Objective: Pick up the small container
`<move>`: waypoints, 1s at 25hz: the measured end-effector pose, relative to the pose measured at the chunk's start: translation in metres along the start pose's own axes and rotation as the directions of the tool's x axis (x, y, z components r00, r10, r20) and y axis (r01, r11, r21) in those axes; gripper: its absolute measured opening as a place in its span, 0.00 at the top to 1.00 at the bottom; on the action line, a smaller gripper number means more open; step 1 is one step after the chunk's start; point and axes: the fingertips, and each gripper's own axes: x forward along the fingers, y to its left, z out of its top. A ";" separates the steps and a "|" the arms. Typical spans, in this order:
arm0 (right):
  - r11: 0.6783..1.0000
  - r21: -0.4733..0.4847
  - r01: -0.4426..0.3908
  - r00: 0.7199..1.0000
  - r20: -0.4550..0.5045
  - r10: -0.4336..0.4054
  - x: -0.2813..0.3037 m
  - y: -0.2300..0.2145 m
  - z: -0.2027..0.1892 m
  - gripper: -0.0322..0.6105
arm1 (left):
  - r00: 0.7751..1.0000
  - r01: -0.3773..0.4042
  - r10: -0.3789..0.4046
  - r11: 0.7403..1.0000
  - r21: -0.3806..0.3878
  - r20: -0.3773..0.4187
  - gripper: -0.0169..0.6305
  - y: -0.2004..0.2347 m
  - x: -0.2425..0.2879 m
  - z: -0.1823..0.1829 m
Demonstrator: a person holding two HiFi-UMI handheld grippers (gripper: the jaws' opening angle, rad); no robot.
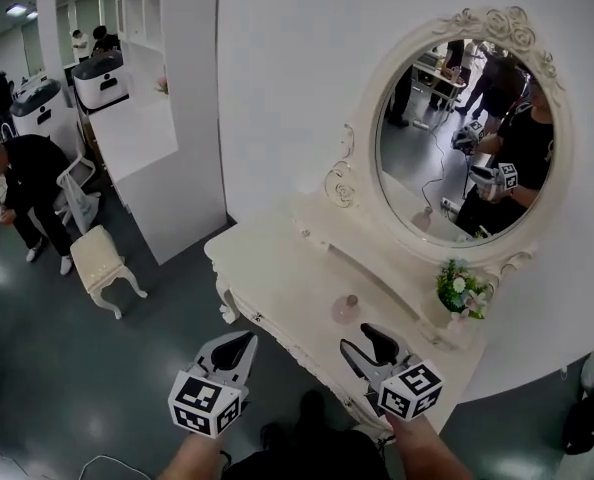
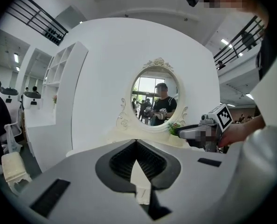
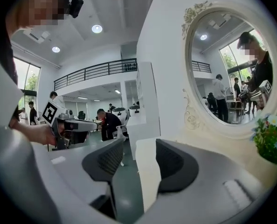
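The small container (image 1: 346,309), a pale pink round pot, stands on the white dressing table (image 1: 277,278) below the oval mirror (image 1: 467,138). My right gripper (image 1: 362,340) hovers just short of it over the table's front edge, open, with nothing between its pads (image 3: 139,146). My left gripper (image 1: 239,345) is held off the table's front, to the left, its jaw tips meeting with nothing held (image 2: 136,143). Neither gripper view shows the container. Each gripper view shows the other gripper out to the side.
A small pot of flowers (image 1: 462,290) stands at the table's right end, close to the mirror frame. A white stool (image 1: 102,258) and a person in black (image 1: 32,183) are on the dark floor at left. A white partition (image 1: 167,168) rises behind the table's left end.
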 end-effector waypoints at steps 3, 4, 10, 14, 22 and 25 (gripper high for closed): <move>1.000 0.010 0.025 1.000 -0.004 -0.025 0.010 -0.019 -0.008 0.58 | 1.000 0.026 -0.026 1.000 0.001 -0.015 0.96 0.002 0.021 -0.002; 1.000 0.011 0.028 1.000 -0.004 -0.028 0.014 -0.025 -0.011 0.56 | 0.999 0.032 -0.032 0.999 0.001 -0.019 0.96 0.003 0.028 -0.004; 0.997 0.001 0.079 0.997 -0.007 -0.079 0.039 -0.080 -0.033 0.51 | 0.995 0.079 -0.079 0.997 0.002 -0.057 0.96 -0.002 0.085 -0.016; 0.997 0.016 0.075 0.997 -0.030 -0.075 0.057 -0.102 -0.057 0.51 | 0.990 0.098 -0.097 0.995 0.000 -0.098 0.96 -0.004 0.116 -0.023; 0.996 -0.014 0.088 0.996 0.006 -0.088 0.089 -0.143 -0.087 0.52 | 0.983 0.108 -0.107 0.994 0.002 -0.149 0.96 -0.002 0.164 -0.031; 0.997 -0.015 0.078 0.997 0.009 -0.078 0.102 -0.150 -0.097 0.52 | 0.979 0.112 -0.111 0.994 0.001 -0.170 0.96 0.000 0.176 -0.038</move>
